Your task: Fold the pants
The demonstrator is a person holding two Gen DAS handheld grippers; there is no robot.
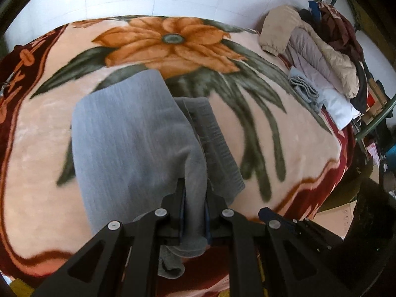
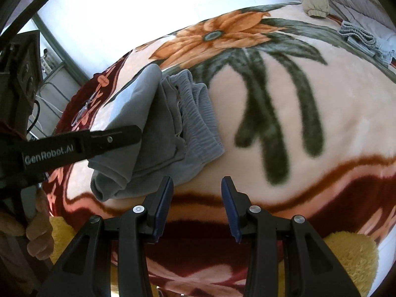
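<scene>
1. At the far left of the right wrist view a person's hand wraps the handle of the left gripper, fingers curled, and the black body of that tool reaches across towards the middle of the bed.
2. The left gripper points steeply down at the bed, its jaws nearly together and clamped on a bunched fold of the grey pants; cloth fills the narrow gap between the blue pads and a tail of it hangs out below them.
3. The pants lie on the floral blanket covering the bed, left of centre, partly folded: one smooth leg panel is laid over the rest, and the ribbed elastic waistband shows on the right side of the bundle.
4. The right gripper also tilts down, its jaws standing apart with nothing between them. The left fingertip is just beside the near edge of the pants; whether it touches the cloth I cannot tell. The right fingertip is over bare blanket.
5. Far right, at the bed's end, lies a pile of jackets and clothes, with a small folded grey garment near it, well apart from the pants.
</scene>
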